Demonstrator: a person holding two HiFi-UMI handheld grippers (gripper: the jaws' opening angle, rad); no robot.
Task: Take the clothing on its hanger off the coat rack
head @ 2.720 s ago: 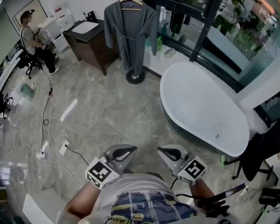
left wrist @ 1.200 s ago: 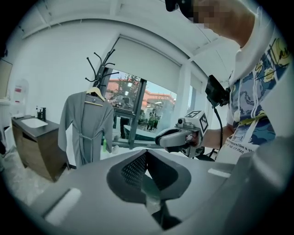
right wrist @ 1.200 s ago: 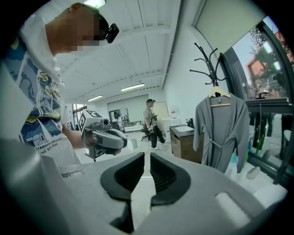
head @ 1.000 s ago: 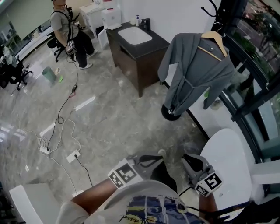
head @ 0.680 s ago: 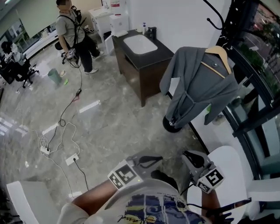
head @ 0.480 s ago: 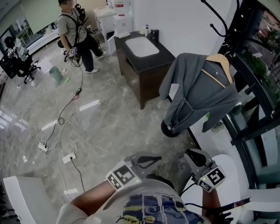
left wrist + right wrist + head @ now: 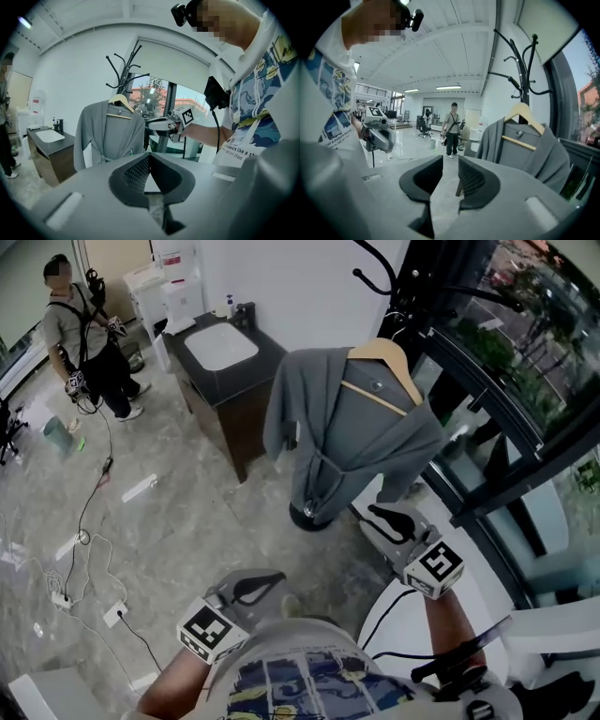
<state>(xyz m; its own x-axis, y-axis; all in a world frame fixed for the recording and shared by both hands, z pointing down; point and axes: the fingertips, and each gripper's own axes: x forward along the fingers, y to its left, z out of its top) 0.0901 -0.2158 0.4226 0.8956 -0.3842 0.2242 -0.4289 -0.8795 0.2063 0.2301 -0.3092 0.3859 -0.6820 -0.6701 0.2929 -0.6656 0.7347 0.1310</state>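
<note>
Far left, a person (image 7: 82, 338) on foot beside a green bin (image 7: 58, 435); loose cables and a power strip (image 7: 62, 599) across the marble floor (image 7: 178, 521). Next along, a dark vanity (image 7: 234, 395) with a white sink (image 7: 221, 345), just beside the robe's left sleeve.

Low in the middle, the left gripper (image 7: 272, 579): clenched on nothing, tips pressed together, well apart from the rack.

Then the grey robe (image 7: 352, 427) on its wooden hanger (image 7: 382, 357), up on the black coat rack (image 7: 389, 282), belt tied at the waist, hem down over the round base (image 7: 309, 517).

Near the robe's lower right edge but not touching, the right gripper (image 7: 380, 515): jaws opening, only air between them.

Further right, a white bathtub rim (image 7: 492, 601) and a black-framed glass wall (image 7: 497, 399), close behind the rack.

Writing: square black-and-white markers on both gripper cubes. On the printed shirt (image 7: 241, 117), in the left gripper view, "like a st" readable, the rest cut off.
</note>
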